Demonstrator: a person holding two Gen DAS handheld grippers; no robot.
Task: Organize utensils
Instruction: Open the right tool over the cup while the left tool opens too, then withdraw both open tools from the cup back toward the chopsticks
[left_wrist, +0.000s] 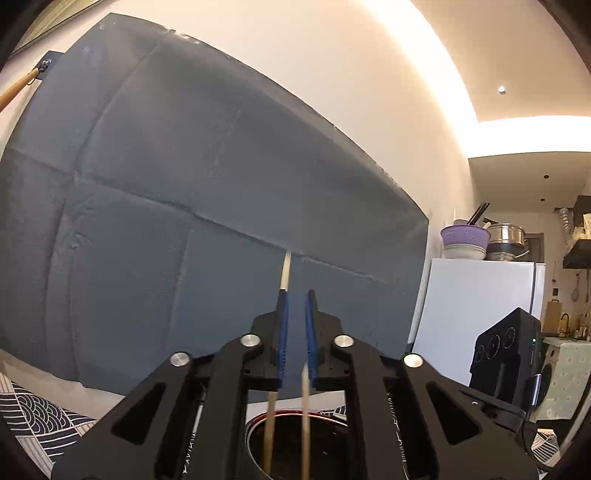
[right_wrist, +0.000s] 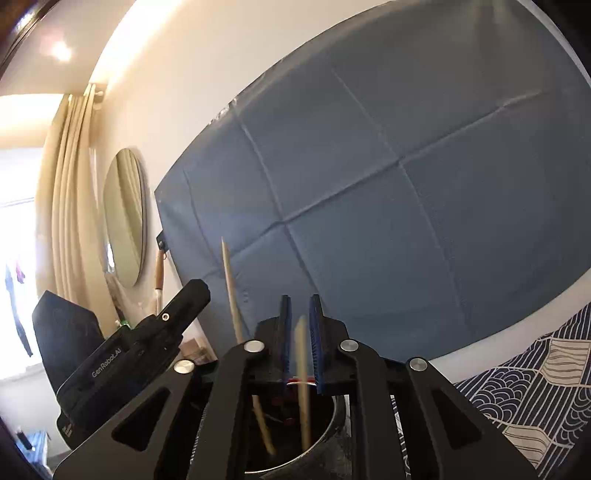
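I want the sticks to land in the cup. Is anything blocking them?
No, nothing visible. Both chopsticks already stand in the cup, between or beside the open right gripper and left gripper pads.

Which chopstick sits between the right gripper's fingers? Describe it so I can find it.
Start at the big blue cloth on the wall, then drop to the round cup below the right gripper. The chopstick stands between its blue fingers; the other chopstick leans left, outside them.
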